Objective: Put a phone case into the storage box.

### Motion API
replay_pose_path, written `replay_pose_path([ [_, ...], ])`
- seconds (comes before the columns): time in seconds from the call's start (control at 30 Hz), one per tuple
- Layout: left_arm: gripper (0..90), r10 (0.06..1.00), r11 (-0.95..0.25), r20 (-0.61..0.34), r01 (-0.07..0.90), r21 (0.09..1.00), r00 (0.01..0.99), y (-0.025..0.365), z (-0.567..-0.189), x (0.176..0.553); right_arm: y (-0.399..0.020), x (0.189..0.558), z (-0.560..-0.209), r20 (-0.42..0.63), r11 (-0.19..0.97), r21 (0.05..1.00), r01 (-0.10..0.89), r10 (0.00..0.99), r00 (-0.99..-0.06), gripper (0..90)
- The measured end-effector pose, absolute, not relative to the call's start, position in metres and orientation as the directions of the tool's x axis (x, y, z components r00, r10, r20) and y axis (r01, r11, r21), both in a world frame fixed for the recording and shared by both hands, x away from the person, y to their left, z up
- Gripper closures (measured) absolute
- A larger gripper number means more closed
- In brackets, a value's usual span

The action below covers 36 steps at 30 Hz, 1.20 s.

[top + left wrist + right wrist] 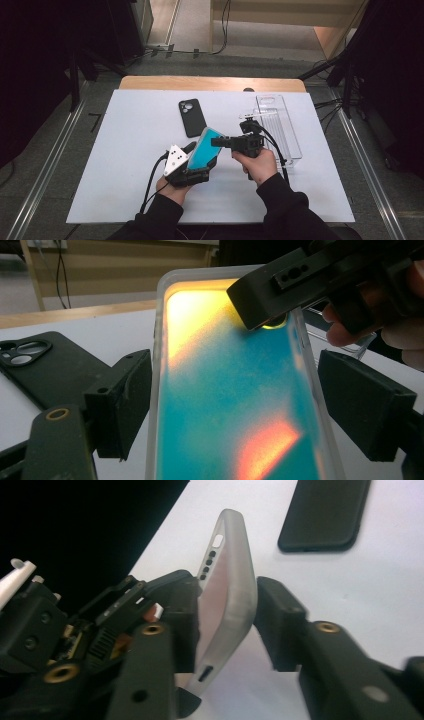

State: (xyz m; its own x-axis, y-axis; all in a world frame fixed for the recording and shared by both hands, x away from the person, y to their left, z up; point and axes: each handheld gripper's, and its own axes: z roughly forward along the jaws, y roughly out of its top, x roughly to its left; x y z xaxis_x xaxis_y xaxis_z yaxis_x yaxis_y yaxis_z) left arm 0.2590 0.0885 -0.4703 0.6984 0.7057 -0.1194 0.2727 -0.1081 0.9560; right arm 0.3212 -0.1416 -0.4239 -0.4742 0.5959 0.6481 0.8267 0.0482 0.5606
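A translucent phone case with a shiny teal back (204,147) is held tilted above the white table (125,165). My left gripper (200,159) is shut across its width, one jaw on each long edge (235,385). My right gripper (218,142) comes in from the right and is shut on the case's far end, both jaws against its frosted wall (227,615). In the left gripper view one of its fingers (270,295) lies on the teal case (225,390) by the camera hole. A black phone case (191,117) lies flat farther back.
A clear plastic box (280,127) stands on the table to the right of the right hand. The black case (325,512) (45,365) lies close behind the held one. Cables trail from both grippers toward the person.
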Motion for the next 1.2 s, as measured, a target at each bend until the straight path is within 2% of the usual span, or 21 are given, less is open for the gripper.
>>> replay_pose_path([
  [0.03,17.4,0.703,-0.112,-0.116,0.271,0.956,0.701,0.088,-0.471,0.259,-0.142,0.321,-0.424,0.655,0.044,0.556,0.83,0.591,-0.47,70.8],
  [0.23,17.4,0.703,-0.115,-0.109,0.264,0.958,0.703,0.088,-0.471,0.258,-0.144,0.321,-0.422,0.687,0.027,0.534,0.845,0.568,-0.453,73.8],
  [0.83,16.4,0.702,-0.142,-0.105,0.282,0.949,0.705,0.085,-0.466,0.257,-0.145,0.32,-0.418,0.707,0.031,0.515,0.857,0.551,-0.444,76.4],
  [0.97,15.9,0.701,-0.152,-0.093,0.275,0.949,0.707,0.084,-0.464,0.256,-0.145,0.319,-0.416,0.7,0.034,0.519,0.854,0.556,-0.448,76.6],
  [1.2,15.2,0.688,-0.155,-0.128,0.317,0.936,0.714,0.085,-0.455,0.256,-0.149,0.318,-0.412,0.66,0.046,0.55,0.834,0.588,-0.468,76.7],
])
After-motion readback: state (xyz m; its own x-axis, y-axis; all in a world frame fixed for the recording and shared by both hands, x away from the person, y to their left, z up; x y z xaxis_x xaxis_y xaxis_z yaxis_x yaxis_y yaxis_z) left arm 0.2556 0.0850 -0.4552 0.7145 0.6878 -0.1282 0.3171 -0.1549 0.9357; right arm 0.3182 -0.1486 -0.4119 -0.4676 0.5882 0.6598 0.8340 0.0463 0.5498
